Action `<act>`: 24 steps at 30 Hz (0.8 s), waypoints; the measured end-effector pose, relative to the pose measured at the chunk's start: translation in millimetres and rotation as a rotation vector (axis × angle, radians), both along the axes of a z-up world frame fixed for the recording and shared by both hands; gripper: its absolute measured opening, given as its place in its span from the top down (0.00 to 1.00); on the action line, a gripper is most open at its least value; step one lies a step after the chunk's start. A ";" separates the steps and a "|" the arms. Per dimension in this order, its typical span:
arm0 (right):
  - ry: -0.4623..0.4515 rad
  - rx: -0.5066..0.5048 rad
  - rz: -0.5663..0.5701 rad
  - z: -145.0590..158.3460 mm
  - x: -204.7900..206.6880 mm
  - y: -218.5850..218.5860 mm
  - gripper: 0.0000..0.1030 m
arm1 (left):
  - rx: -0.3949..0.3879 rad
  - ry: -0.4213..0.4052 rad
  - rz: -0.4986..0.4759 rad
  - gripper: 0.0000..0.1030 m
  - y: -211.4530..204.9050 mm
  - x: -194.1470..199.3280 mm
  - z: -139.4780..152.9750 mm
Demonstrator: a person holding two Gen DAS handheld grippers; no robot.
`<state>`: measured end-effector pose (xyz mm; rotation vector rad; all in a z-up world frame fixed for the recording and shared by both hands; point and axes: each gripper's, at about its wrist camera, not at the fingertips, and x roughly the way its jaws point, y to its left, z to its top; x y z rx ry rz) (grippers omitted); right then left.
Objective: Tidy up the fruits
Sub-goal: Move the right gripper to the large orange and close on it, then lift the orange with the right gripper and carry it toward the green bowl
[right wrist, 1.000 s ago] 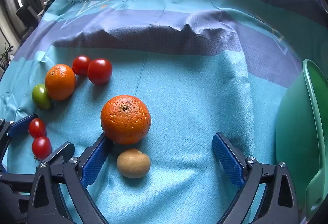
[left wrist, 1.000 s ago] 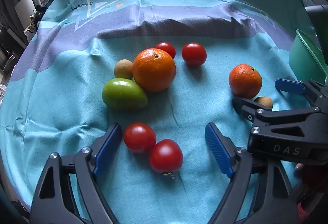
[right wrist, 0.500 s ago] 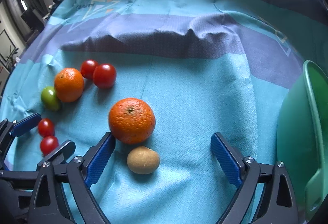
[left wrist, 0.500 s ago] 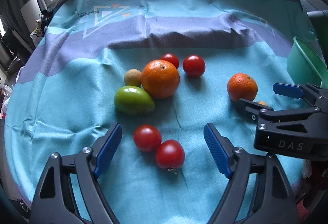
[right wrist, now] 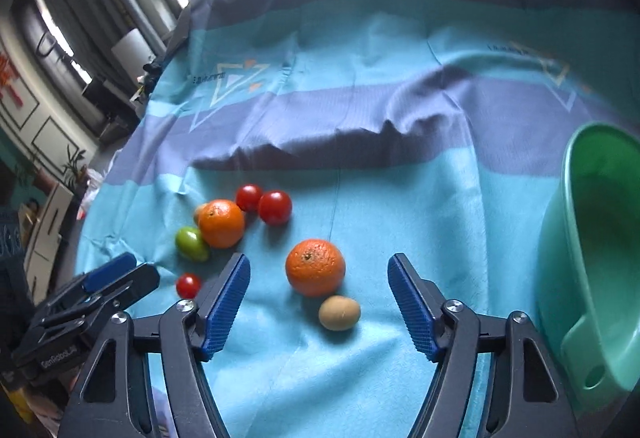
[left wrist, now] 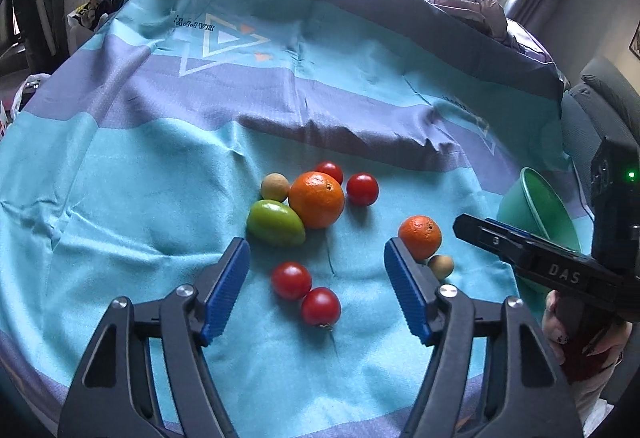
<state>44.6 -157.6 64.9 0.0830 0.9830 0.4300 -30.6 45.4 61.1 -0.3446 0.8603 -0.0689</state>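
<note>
Fruits lie on a blue cloth. In the left wrist view a large orange [left wrist: 316, 199], a green fruit [left wrist: 275, 223], a small tan fruit [left wrist: 274, 187] and two red tomatoes [left wrist: 362, 189] cluster together. Two more tomatoes [left wrist: 291, 280] lie between the fingers of my open, empty left gripper [left wrist: 316, 290]. In the right wrist view a smaller orange [right wrist: 315, 267] and a tan kiwi-like fruit [right wrist: 339, 313] sit between the fingers of my open, empty right gripper [right wrist: 319, 302], raised above them. A green bowl [right wrist: 592, 250] stands at the right.
The cloth [left wrist: 160, 165] has a raised fold [right wrist: 360, 145] behind the fruit. A chair [left wrist: 600, 105] stands at the right edge, and clutter and windows lie beyond the far edge. The right gripper's body [left wrist: 540, 262] shows in the left wrist view.
Both grippers have risen and pulled back from the fruit, so more of the cloth and room shows. The fruits have not moved. Both stay open.
</note>
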 end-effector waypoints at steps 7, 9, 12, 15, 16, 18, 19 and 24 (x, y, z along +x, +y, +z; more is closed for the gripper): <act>0.067 -0.059 0.019 -26.1 14.9 15.1 0.34 | 0.008 -0.007 -0.019 0.52 -1.9 -2.9 -3.1; 0.052 -0.085 0.019 -30.5 15.6 19.7 0.35 | 0.005 -0.001 -0.018 0.59 -1.0 -2.0 -5.1; 0.070 -0.082 0.029 -35.7 17.3 20.5 0.42 | -0.021 0.012 -0.015 0.59 2.8 -1.0 -9.0; 0.104 -0.075 0.049 -42.7 19.3 22.4 0.50 | -0.045 0.037 -0.018 0.59 4.2 2.4 -14.0; 0.105 -0.080 0.052 -45.2 19.5 23.7 0.52 | -0.059 0.041 -0.016 0.59 4.9 2.9 -15.6; 0.096 -0.091 0.058 -47.6 18.1 25.6 0.56 | -0.062 0.051 -0.019 0.59 5.0 3.0 -17.4; 0.090 -0.106 0.058 -46.5 16.6 26.4 0.57 | -0.064 0.055 -0.025 0.59 5.1 3.0 -17.8; 0.052 -0.003 0.125 -21.2 -2.5 19.7 0.57 | -0.029 0.058 -0.007 0.59 8.1 6.3 -20.6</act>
